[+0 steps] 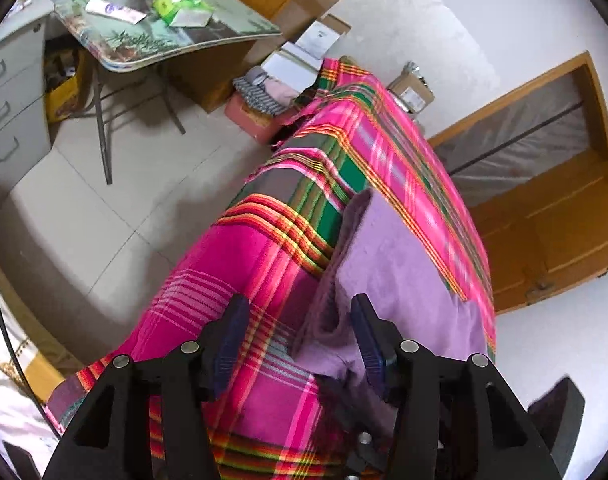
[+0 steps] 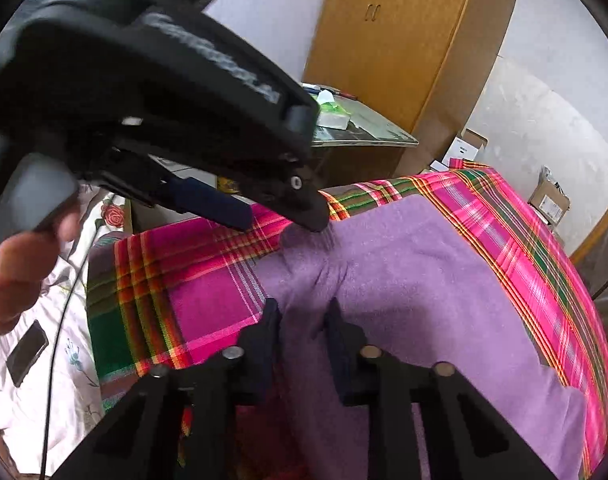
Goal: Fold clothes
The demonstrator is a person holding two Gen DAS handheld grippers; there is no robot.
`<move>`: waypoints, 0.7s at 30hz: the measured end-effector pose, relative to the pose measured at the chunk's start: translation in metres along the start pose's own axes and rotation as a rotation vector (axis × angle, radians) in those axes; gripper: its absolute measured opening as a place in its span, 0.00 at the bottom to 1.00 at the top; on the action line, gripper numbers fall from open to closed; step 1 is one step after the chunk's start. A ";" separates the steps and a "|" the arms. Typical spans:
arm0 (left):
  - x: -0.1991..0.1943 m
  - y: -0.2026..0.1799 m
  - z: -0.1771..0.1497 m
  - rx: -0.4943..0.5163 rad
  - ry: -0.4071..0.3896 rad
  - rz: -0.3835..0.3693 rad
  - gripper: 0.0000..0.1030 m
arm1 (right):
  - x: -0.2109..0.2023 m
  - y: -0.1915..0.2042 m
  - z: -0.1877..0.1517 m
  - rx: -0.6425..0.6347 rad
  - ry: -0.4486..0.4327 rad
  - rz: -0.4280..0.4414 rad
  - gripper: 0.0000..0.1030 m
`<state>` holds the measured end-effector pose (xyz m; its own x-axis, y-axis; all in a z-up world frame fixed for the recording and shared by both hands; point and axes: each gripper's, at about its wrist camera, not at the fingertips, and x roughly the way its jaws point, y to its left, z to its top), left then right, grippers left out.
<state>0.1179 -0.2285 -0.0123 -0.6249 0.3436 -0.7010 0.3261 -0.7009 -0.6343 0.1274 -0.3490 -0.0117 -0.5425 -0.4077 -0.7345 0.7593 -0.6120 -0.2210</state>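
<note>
Both cameras ride just behind their own claws and look steeply down, close over the pink plaid cloth point(image 1: 264, 264). The left wrist view faces along the cloth toward the folding surface point(image 1: 176, 44) beyond its far end. The right wrist view faces the same way from beside it, with the left claw point(image 2: 282, 216) in frame. Both share cloth, purple garment point(image 2: 423, 280) and surface.

Right gripper point(image 2: 302, 314) jaws pinch purple cloth point(image 2: 423, 280) fold — plaid sheet point(image 2: 192, 280) beneath.
</note>
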 end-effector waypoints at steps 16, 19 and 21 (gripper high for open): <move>0.037 -0.012 0.022 -0.078 0.184 -0.174 0.61 | -0.027 -0.023 -0.008 0.086 -0.133 0.064 0.07; 0.044 -0.017 0.025 -0.086 0.215 -0.193 0.61 | -0.032 -0.022 -0.010 0.097 -0.158 0.071 0.06; 0.051 -0.021 0.026 -0.087 0.242 -0.213 0.61 | -0.034 -0.023 -0.011 0.105 -0.169 0.079 0.06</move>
<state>0.0614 -0.2127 -0.0263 -0.5023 0.6225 -0.6002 0.2726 -0.5448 -0.7931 0.1319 -0.3134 0.0115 -0.5419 -0.5596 -0.6271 0.7652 -0.6371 -0.0927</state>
